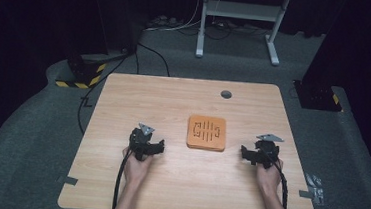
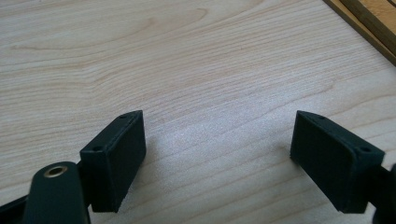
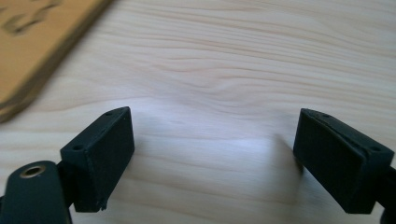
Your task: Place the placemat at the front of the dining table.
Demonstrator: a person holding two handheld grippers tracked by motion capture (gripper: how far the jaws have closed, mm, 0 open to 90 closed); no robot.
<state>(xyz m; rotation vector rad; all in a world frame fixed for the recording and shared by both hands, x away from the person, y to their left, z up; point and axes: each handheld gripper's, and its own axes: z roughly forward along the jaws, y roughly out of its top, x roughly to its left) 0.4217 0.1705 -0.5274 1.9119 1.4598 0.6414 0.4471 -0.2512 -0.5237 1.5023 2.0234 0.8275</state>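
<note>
An orange-brown square board [image 1: 207,133] with dark slots cut in its top lies flat near the middle of the wooden table [image 1: 173,103]. My left gripper [image 1: 151,148] rests on the table to the board's left, held by a hand, jaws open over bare wood [image 2: 217,158]. A corner of the board [image 2: 369,21] shows at the top right of the left gripper view. My right gripper [image 1: 250,155] sits to the board's right, also open with nothing between its jaws [image 3: 212,161]. The board's edge [image 3: 32,56] shows at the top left of the right gripper view.
A round grey grommet [image 1: 226,94] sits near the table's far edge. Beyond the table stand a white desk frame [image 1: 240,18], cables on the floor and a black stand with yellow-black tape [image 1: 83,74]. Tape tabs mark the table's front corners.
</note>
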